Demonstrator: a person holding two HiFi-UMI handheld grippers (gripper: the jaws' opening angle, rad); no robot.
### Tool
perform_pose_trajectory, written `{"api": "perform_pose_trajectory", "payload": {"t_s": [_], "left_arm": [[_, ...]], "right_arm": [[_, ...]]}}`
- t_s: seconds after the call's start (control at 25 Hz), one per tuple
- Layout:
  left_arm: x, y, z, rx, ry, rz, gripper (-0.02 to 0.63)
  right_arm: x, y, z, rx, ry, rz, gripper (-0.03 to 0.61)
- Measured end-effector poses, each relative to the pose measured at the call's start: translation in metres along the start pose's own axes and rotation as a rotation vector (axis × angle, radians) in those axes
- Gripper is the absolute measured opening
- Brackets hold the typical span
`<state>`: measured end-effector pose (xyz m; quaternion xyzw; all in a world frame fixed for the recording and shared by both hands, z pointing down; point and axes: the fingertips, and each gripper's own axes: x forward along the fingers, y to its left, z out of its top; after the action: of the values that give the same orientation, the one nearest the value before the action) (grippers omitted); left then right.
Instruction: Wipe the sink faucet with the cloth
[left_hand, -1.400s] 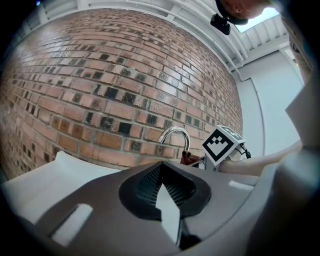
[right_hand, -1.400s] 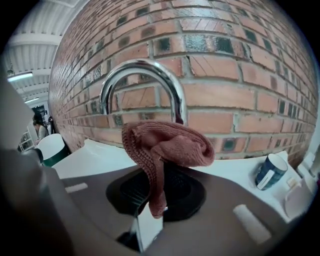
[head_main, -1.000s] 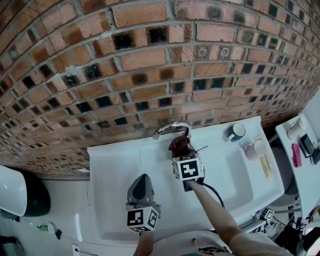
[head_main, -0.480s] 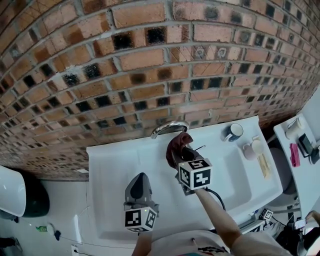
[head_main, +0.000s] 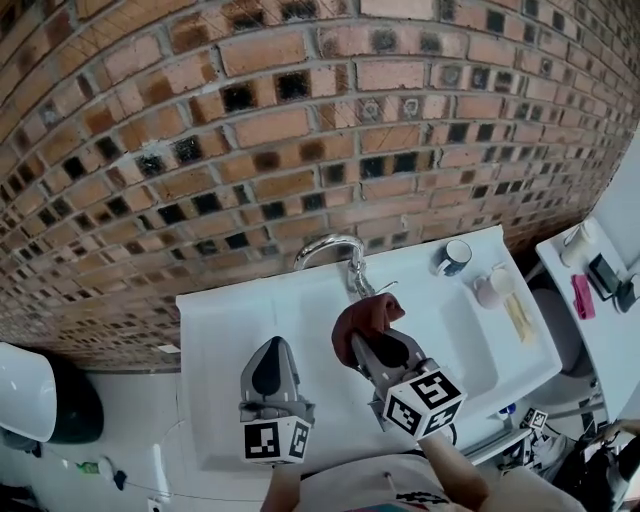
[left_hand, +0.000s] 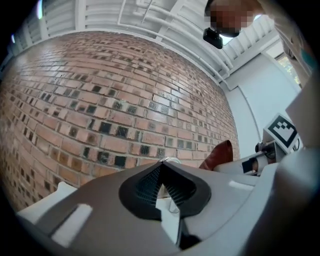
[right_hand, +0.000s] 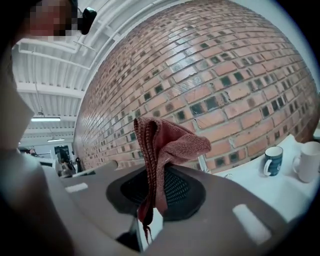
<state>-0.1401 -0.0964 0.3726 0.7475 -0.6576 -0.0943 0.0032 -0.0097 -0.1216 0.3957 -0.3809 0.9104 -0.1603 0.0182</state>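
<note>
A curved chrome faucet (head_main: 335, 247) stands at the back rim of the white sink (head_main: 225, 325). My right gripper (head_main: 360, 340) is shut on a dark red cloth (head_main: 366, 313), held up over the basin just in front of the faucet and apart from it. In the right gripper view the cloth (right_hand: 167, 145) stands bunched above the shut jaws and hides most of the faucet (right_hand: 204, 163). Left of it, my left gripper (head_main: 274, 348) hovers over the sink, shut and holding nothing. Past its tips the left gripper view shows the faucet (left_hand: 170, 161) and the cloth (left_hand: 218, 156).
A brick wall (head_main: 300, 120) rises directly behind the sink. A dark mug (head_main: 452, 258), a white mug (head_main: 490, 290) and a pale wooden item (head_main: 518, 318) sit on the sink's right ledge. A side counter (head_main: 600, 300) with small items lies far right.
My right gripper has drawn the cloth back off the faucet toward the person and lifted it. The left gripper has stayed roughly where it was.
</note>
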Motion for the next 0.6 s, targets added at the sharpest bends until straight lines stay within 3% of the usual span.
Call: {"api": "perform_pose_trajectory", "payload": {"t_s": [0.24, 0.6], "left_arm": [[-0.011, -0.017, 0.004, 0.021, -0.001, -0.035, 0.005], [-0.019, -0.021, 0.026, 0.033, -0.046, -0.041, 0.005]], "right_arm": [[-0.020, 0.016, -0.008, -0.048, -0.028, 0.006, 0.046], [-0.035, 0.017, -0.004, -0.040, -0.047, -0.014, 0.046]]}}
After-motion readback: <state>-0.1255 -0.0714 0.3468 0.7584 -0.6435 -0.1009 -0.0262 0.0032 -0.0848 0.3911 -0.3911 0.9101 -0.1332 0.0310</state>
